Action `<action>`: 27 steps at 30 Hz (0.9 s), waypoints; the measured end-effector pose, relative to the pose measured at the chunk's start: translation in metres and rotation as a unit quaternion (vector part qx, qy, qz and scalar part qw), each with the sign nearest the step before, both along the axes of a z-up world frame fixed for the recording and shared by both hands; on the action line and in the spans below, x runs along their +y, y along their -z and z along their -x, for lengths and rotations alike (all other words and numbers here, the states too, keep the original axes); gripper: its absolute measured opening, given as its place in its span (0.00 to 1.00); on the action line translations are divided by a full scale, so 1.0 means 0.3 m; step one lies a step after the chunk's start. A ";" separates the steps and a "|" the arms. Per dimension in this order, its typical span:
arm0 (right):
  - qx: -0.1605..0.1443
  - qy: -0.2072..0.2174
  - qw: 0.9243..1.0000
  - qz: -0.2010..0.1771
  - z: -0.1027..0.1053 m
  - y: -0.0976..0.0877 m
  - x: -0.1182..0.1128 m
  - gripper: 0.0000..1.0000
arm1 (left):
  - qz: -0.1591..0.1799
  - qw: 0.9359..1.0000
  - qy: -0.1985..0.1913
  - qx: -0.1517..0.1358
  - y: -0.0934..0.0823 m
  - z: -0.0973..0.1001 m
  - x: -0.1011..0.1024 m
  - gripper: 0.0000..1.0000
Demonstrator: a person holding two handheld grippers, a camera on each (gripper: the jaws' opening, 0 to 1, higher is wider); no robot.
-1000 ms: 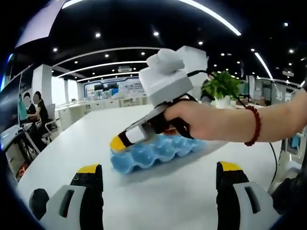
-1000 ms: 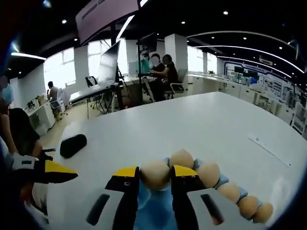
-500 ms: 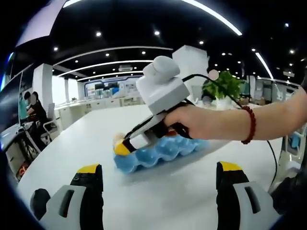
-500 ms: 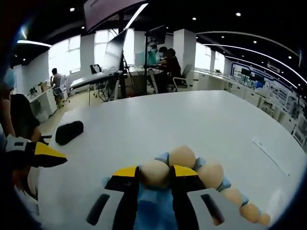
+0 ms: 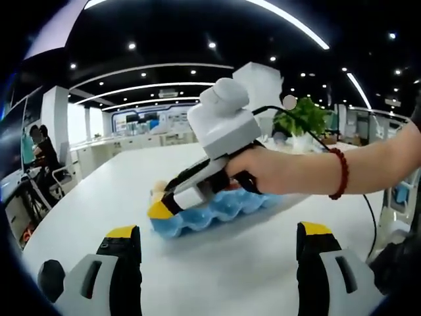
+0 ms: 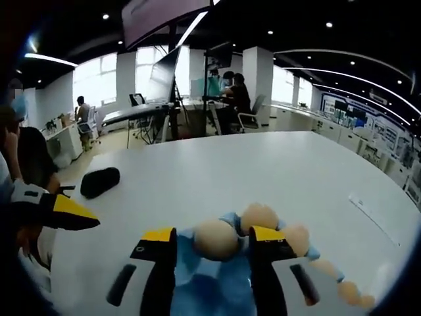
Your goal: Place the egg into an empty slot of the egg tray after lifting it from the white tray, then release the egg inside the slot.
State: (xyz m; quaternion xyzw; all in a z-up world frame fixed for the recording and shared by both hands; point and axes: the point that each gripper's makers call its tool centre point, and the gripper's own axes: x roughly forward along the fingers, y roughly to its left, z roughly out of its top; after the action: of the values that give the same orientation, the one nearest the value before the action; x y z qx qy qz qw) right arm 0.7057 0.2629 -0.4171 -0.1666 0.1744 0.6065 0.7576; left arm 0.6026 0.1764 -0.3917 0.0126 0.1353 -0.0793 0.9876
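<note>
Right tongs parted around seated egg, long axis undeterminable; left view shows blue tray whole, left tongs parted.

We see a tan egg sitting in an end slot of the blue egg tray, free of the jaws on either side. More eggs fill the row behind it on the white table.

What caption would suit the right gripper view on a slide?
Right gripper, jaws open, over a tan egg sitting in the blue egg tray on a white table.
</note>
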 end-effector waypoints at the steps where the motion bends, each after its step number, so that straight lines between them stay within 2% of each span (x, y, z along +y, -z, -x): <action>1: 0.000 -0.001 1.000 -0.002 0.002 -0.001 -0.001 0.48 | 0.001 1.000 0.000 -0.001 -0.001 0.001 0.000 1.00; 4: 0.005 -0.004 1.000 -0.012 0.003 -0.010 0.002 0.52 | 0.003 1.000 0.001 -0.003 -0.004 0.003 -0.001 1.00; 5: 0.017 -0.002 1.000 -0.022 0.014 -0.019 -0.005 0.52 | 0.003 1.000 0.002 -0.003 -0.004 0.003 -0.002 1.00; 6: 0.027 0.005 0.998 -0.048 0.015 -0.043 0.004 0.53 | -0.003 1.000 0.012 0.000 0.000 0.006 -0.011 1.00; 7: 0.017 0.006 0.998 -0.061 0.011 -0.060 0.006 0.55 | -0.009 1.000 0.021 0.005 0.006 0.008 -0.020 1.00; 10: -0.003 0.008 0.999 -0.047 0.007 -0.066 -0.013 0.58 | -0.010 1.000 0.021 0.008 0.012 0.001 -0.033 1.00; 14: -0.009 0.017 0.998 -0.052 -0.007 -0.083 -0.027 0.66 | -0.004 1.000 0.021 0.005 0.010 -0.006 -0.038 1.00; 21: 0.014 0.034 0.998 -0.048 -0.028 -0.067 -0.069 0.80 | -0.003 1.000 0.019 0.002 0.002 -0.009 -0.040 1.00; 27: 0.018 0.046 0.998 -0.048 -0.036 -0.069 -0.119 0.84 | -0.002 1.000 0.019 0.005 0.009 -0.008 -0.045 1.00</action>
State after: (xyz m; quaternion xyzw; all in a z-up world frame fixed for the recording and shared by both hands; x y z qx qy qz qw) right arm 0.7166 0.2271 -0.3964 -0.1111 0.1657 0.5818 0.7885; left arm 0.6050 0.1629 -0.3945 0.0166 0.1404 -0.0980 0.9851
